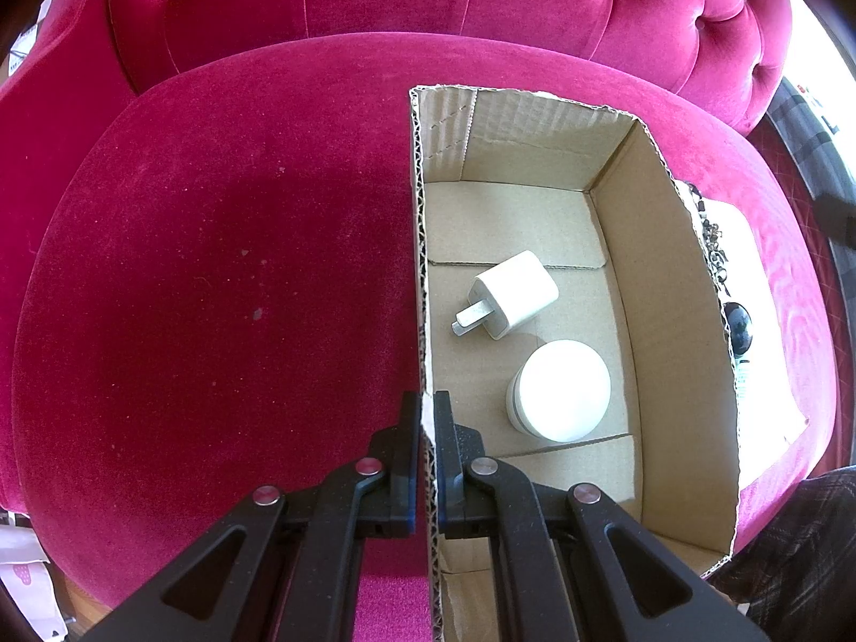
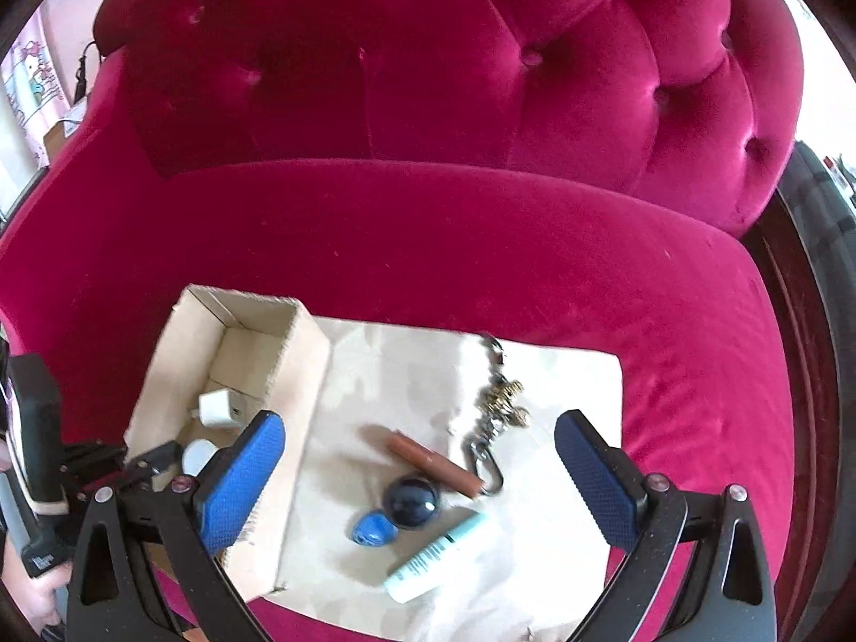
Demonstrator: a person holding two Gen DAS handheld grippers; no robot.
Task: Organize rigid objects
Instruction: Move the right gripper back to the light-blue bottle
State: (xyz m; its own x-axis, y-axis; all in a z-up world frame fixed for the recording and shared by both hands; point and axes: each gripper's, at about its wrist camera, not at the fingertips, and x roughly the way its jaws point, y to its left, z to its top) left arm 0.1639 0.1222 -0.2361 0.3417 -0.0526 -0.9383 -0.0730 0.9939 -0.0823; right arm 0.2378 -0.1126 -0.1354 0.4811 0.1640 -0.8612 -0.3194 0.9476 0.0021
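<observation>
A cardboard box (image 1: pixel 669 289) sits on a pink velvet sofa seat. Inside lie a white charger plug (image 1: pixel 513 294) and a round white jar (image 1: pixel 562 390). My left gripper (image 1: pixel 426 417) is shut on the box's left wall (image 1: pixel 417 246). In the right wrist view the box (image 2: pixel 299 374) stands at the left, and my right gripper (image 2: pixel 420 460) hangs open above a beige sheet (image 2: pixel 562 374). On the sheet lie a brown stick (image 2: pixel 433 463), a dark ball (image 2: pixel 412 500), a blue piece (image 2: pixel 372 529), a pale green tube (image 2: pixel 436 556) and a metal keychain (image 2: pixel 500 406).
The tufted sofa back (image 2: pixel 455 64) rises behind the seat (image 1: pixel 214 294). A dark wooden frame (image 2: pixel 802 374) borders the right side. The left gripper and a hand (image 2: pixel 32 588) show at the left edge of the right wrist view.
</observation>
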